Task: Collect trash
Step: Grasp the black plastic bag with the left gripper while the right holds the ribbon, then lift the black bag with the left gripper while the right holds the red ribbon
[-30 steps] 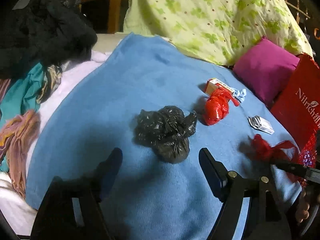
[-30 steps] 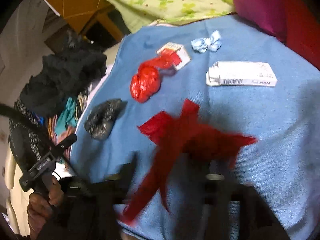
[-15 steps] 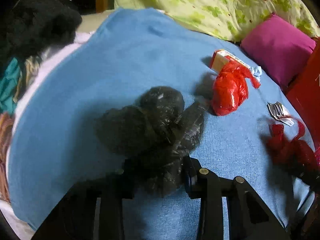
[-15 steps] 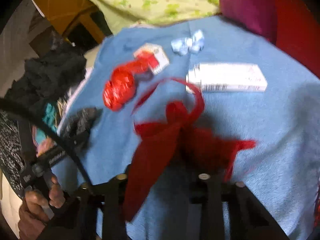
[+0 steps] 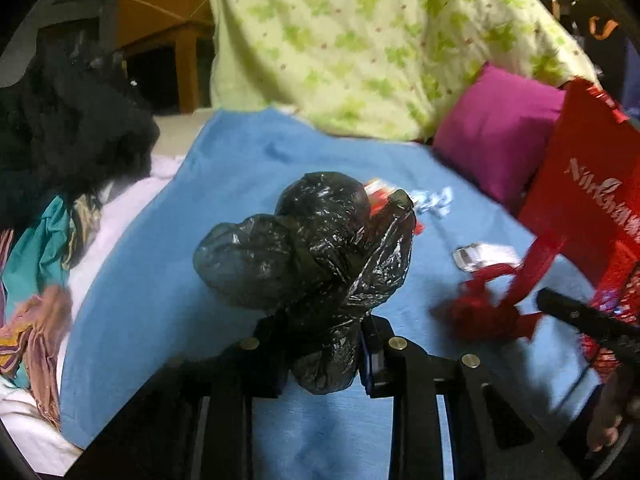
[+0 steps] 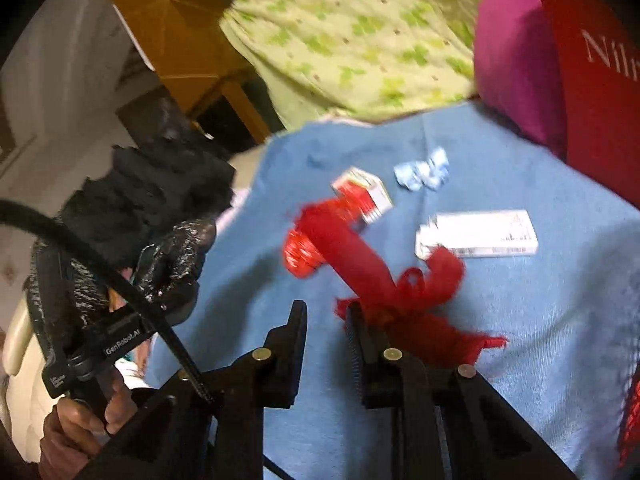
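Note:
My left gripper is shut on a crumpled black plastic bag and holds it above the blue blanket; the bag also shows in the right wrist view. My right gripper stands part open, and a red ribbon scrap hangs against its right finger, blurred. The ribbon also shows in the left wrist view. On the blanket lie a red plastic bag, a red-and-white carton, a white box and a pale blue wrapper.
A red shopping bag stands at the right beside a magenta cushion. A green-patterned pillow lies at the back. Black and coloured clothes are piled at the left edge.
My left gripper closed on the black bag and lifted it off the blanket. My right gripper, shut on the red ribbon before, has opened somewhat; the ribbon now hangs at its right finger.

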{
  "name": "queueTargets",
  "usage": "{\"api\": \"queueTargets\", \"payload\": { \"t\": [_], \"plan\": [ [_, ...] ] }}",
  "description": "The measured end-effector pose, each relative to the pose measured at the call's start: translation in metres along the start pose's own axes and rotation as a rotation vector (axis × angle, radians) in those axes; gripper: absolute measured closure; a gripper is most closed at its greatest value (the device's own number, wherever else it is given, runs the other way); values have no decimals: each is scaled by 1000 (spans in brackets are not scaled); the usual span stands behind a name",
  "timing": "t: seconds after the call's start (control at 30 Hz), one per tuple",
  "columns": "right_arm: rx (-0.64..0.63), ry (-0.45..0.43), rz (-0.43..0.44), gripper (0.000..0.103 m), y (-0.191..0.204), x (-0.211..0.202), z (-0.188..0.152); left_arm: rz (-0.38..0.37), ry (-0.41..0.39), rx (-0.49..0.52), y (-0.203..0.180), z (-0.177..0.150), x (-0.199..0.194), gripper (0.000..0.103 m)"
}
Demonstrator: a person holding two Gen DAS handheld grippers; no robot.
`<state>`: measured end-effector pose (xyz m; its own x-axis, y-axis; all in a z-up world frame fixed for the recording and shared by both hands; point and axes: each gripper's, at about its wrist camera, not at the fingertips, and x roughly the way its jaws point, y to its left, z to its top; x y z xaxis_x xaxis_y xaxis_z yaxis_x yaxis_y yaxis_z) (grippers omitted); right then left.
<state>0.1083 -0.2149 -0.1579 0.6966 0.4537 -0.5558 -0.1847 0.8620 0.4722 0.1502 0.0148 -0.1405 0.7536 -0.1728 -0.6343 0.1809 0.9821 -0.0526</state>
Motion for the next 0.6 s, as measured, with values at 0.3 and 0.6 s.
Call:
{"api": "queueTargets", "payload": {
  "t": [0.3, 0.6],
  "plan": [
    [100, -40, -134, 21, -18, -3, 7, -28, -5, 37, -10, -8, -6, 74],
    [97, 150, -241, 39, -32, 63, 16, -78, 5, 51, -16, -17, -4, 74]
  ]
}}
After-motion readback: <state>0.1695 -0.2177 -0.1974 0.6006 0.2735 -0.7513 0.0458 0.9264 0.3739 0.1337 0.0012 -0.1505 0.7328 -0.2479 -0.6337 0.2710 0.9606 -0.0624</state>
